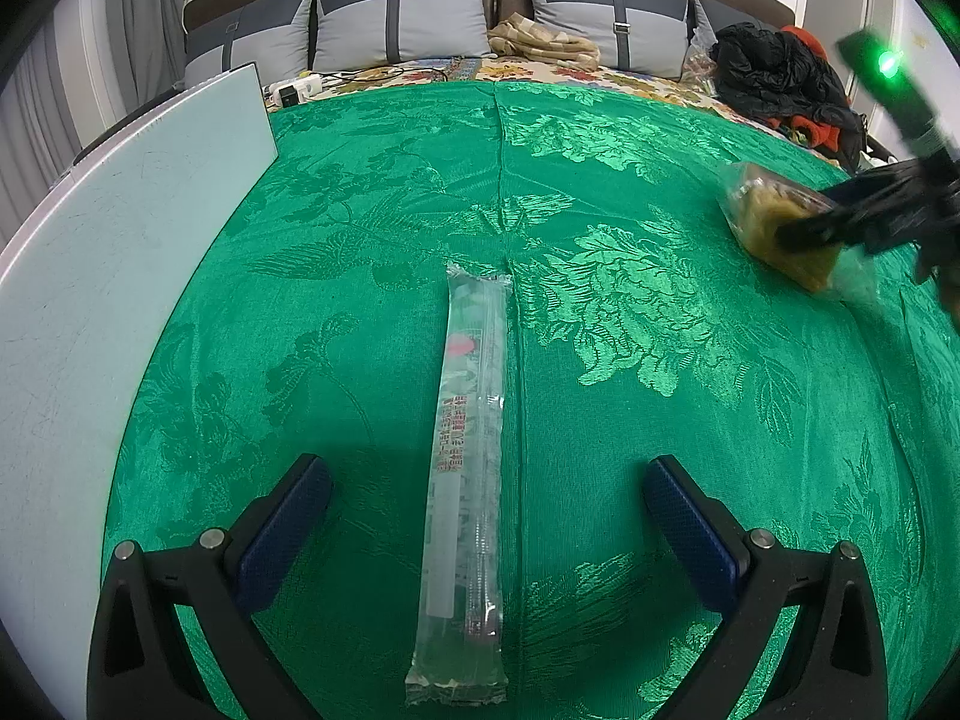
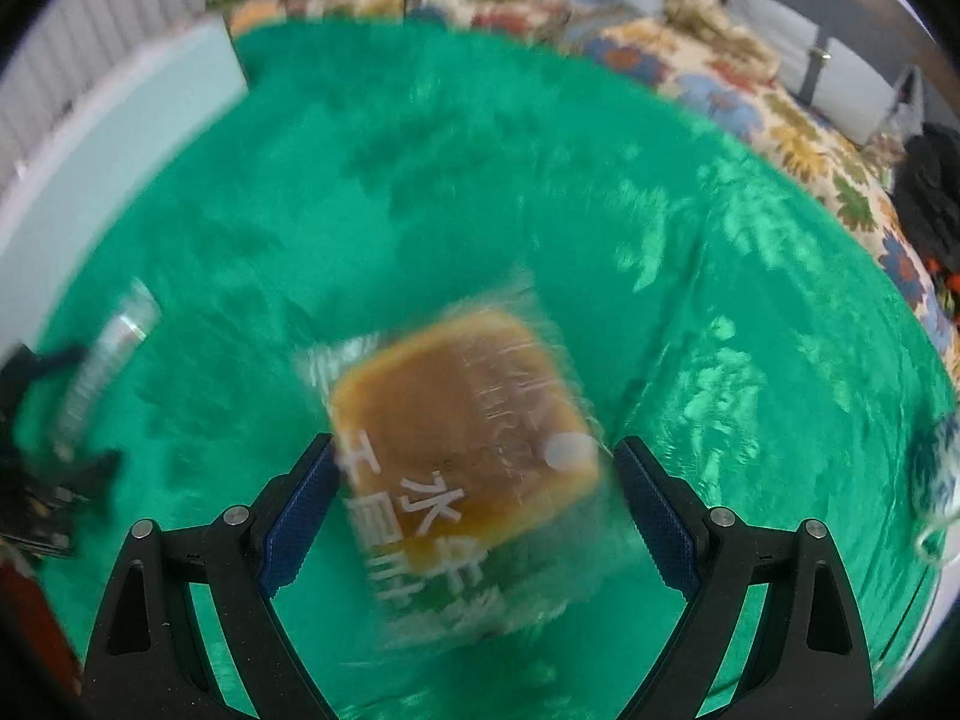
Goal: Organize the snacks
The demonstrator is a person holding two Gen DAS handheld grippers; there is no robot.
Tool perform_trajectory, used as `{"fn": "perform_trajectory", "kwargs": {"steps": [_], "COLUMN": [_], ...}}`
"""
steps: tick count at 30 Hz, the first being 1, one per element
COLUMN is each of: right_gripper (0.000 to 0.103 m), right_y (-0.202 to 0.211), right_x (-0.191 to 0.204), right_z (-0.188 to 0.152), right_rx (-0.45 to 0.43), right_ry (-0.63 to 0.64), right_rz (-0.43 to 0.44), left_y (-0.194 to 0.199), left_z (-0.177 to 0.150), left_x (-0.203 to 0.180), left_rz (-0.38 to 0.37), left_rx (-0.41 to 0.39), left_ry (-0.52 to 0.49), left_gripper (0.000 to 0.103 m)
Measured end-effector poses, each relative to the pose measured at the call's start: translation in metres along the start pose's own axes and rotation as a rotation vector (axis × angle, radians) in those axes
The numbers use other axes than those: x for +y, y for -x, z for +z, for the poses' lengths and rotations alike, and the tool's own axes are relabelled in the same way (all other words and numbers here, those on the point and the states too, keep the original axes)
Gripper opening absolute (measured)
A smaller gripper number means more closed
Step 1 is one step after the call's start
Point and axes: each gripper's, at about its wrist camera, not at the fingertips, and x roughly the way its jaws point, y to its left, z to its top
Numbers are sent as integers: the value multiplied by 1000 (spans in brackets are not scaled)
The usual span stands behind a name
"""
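Green patterned cloth [image 1: 600, 180] covered the bed, with grey pillows [image 1: 396, 18] along the headboard and a pale flat board [image 1: 120, 252] lying at the left edge.

The long snack stick [image 1: 465, 480] in its clear wrapper lay flat on the cloth between the wide-apart jaws of the left gripper [image 1: 487, 489], which touched nothing. Its long axis ran along the line of the fingers, straight away from the left wrist camera toward the pillows, with the near sealed end low in the picture and the far end beside a fold in the cloth.

The right gripper [image 2: 474, 480] had the square cake packet [image 2: 468, 438] between its jaws. The picture was blurred by motion, and I cannot tell if the pads really pressed on it or only stood beside it. In the left view the packet seemed a little above the cloth, well apart from the stick.

The risks, as I judge them: the slippery film could slide out of the right jaws if the hold was only on the loose wrapper. The soft cake could be crushed by too much pressure. For the stick, jaws closing on its thin width might pinch the cloth also, because the bed is soft.
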Motion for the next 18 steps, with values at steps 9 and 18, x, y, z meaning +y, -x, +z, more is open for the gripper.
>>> {"fn": "perform_trajectory", "kwargs": {"steps": [9,18], "right_gripper": [76,75], "right_y": [-5,46], "right_x": [-22,1], "right_z": [-13,-82], "right_rx": [-95,-248], "right_ry": [-281,-522], "right_rz": [11,154], "left_y": [0,-1], "left_z": [0,0], "left_x": [0,0], "left_rz": [1,1], "left_rx": [0,-1], "left_ry": [0,0], "left_gripper": [103,103]}}
